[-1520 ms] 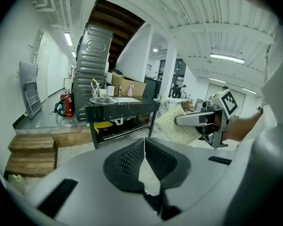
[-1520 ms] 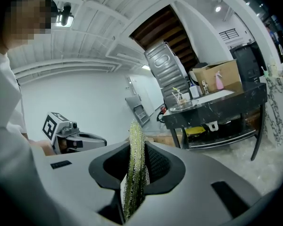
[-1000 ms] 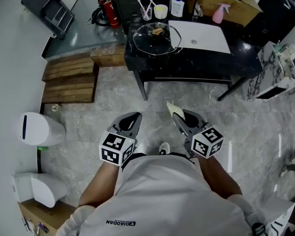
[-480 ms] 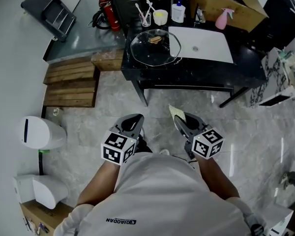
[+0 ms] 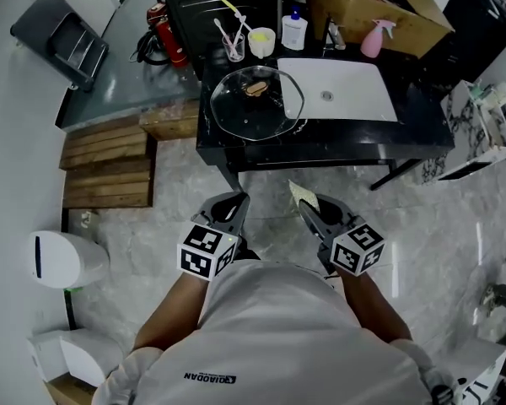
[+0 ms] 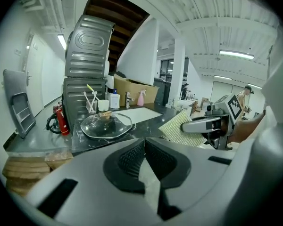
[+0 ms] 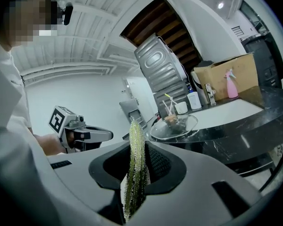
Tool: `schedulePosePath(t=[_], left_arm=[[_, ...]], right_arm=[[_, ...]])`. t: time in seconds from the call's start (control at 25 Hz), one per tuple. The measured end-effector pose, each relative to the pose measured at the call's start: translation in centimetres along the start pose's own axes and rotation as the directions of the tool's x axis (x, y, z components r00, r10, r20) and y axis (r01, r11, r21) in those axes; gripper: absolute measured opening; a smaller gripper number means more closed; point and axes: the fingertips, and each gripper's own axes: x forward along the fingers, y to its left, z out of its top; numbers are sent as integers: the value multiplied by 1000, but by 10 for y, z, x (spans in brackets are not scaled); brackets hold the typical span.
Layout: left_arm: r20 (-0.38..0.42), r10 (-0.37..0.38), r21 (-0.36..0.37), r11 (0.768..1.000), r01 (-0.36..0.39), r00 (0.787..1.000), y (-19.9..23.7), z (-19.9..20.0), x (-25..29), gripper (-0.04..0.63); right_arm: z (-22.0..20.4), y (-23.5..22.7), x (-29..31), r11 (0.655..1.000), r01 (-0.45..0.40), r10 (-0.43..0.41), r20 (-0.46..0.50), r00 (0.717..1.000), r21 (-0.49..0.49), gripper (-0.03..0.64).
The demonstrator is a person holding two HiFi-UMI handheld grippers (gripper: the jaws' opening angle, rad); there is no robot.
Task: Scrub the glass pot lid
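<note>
Counter (image 5: 320, 133) ahead, black, well apart from both grippers. Sink (image 5: 337, 87) set in counter's right half. Lid (image 5: 257, 99) lies flat on counter's left half, just beside sink, knob up. Left gripper (image 5: 226, 202) short of counter, jaws together, nothing held. Right gripper (image 5: 310, 201) also short of counter, clamped on scrub pad (image 5: 298, 192), pad edge-on between jaws. Step looks like approach. To do it well: reach counter first, left steadies lid at knob or rim, right lays pad flat on glass, since an edge would likely skate.
</note>
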Motion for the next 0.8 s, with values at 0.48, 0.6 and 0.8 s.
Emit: schedulePosePath(t=[0.48,0.6,0.8], left_arm=[[-17,-103,74,992,104,995,175,56,56,18],[-24,-142,78,987,144,990,213,62,66,18],[-47,-202,85,975,205,978,249,60,88,18]], right_arm=[[75,-44,161,984,168,-171,-45,984,-56,87],[87,-54,197,972,216,-222,-58,973,-95,87],[104,-70,234,956,277,-282,-38,959,-93,87]])
